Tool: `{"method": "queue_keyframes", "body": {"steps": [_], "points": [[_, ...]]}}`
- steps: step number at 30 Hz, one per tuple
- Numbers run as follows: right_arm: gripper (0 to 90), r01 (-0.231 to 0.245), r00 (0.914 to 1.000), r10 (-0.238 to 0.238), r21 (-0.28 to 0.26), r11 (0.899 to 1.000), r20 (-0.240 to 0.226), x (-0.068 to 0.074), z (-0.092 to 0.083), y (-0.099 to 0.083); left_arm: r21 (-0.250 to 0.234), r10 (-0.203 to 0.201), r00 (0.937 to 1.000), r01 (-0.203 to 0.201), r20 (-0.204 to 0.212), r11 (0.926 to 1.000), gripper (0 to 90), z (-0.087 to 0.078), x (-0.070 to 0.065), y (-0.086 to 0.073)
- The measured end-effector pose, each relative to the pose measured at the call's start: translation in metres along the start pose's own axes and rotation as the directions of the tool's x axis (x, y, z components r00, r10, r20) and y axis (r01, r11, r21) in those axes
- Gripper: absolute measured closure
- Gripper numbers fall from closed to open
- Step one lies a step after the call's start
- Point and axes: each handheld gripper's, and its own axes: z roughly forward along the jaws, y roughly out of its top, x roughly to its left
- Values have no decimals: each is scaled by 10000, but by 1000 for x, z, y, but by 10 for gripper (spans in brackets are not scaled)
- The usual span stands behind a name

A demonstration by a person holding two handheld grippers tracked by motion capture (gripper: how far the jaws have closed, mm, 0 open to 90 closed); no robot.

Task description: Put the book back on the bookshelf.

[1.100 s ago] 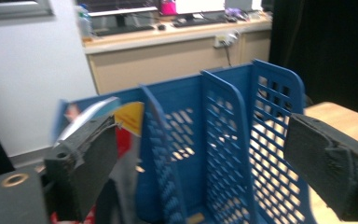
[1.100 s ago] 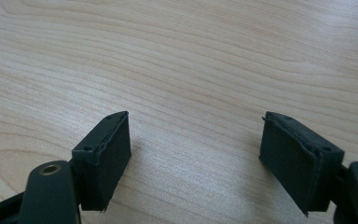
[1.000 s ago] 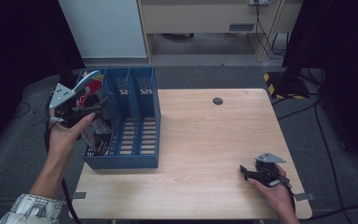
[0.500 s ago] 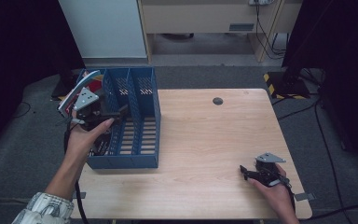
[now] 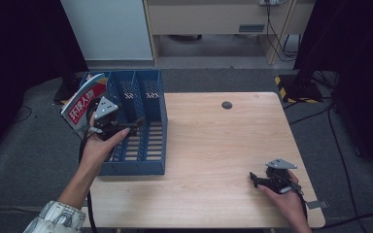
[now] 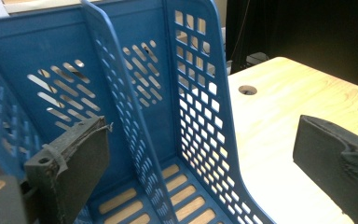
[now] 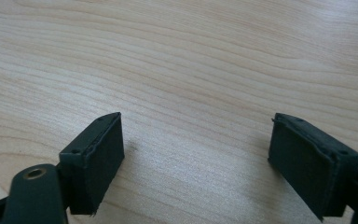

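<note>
Now, left tool (image 5: 126,127) apart over blue file rack (image 5: 150,145), right tool (image 5: 257,179) just widened, empty, on table (image 5: 213,145)

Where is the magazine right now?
In the high view the magazine leans in the leftmost slot of the blue file rack at the table's left edge, just beside the left gripper.

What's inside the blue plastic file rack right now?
A red-covered magazine leans in the blue plastic file rack's leftmost compartment. The other two slots show bare slatted floor. The left gripper covers the magazine's lower part.
</note>
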Motion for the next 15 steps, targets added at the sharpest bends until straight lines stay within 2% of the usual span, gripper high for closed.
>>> {"method": "queue_keyframes", "body": {"steps": [10,15], "points": [[174,-50,10000,50,-28,10000,-2,1,0,0,100,211,9989,-215,416,9997,36,14,-23,1],[174,18,10000,-18,-32,10000,-5,1,0,-1,191,393,9963,-409,759,9990,36,20,-38,2]]}}
